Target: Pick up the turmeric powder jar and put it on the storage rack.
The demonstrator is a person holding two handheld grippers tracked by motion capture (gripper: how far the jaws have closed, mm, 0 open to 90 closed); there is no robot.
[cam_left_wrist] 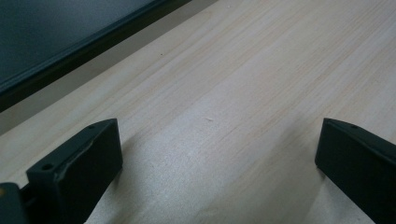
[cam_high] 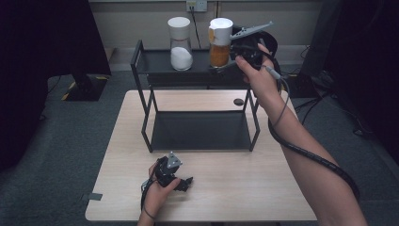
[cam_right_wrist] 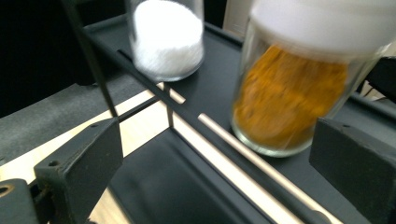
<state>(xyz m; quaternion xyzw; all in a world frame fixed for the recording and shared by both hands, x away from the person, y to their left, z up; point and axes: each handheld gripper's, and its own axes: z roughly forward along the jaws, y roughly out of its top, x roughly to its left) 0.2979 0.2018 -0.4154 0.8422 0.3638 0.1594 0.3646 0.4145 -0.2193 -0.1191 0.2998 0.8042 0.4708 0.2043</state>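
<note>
Right tool (cam_high: 235, 59) is up at the top shelf of the black rack (cam_high: 141, 70), jaws spread wide and holding nothing, right beside the orange-powder jar (cam_high: 220, 43). The jar stands upright on that shelf's right end — well apart from the white-powder jar (cam_high: 180, 44) to its left. Left tool (cam_high: 181, 181) rests low on the counter (cam_high: 235, 188) in front of the rack, jaws also wide apart, empty.

Handling, as a judgement: clear glass body, white lid, roughly half full of powder — so moderately heavy, rigid, smooth and likely slippery, breakable if dropped off the shelf. Best hold is across the glass body below the lid, squarely, keeping it upright; the lid may be loose.

The right gripper view shows the orange jar (cam_right_wrist: 299, 93) close up, a little blurred, with its base on the shelf floor behind the front rail (cam_right_wrist: 187, 116), and the white jar (cam_right_wrist: 168, 37) further back. The high view gives the whole layout, both hands and the rack's bare lower shelf. The left gripper view shows bare wood (cam_left_wrist: 233, 93) and the rack's edge.
</note>
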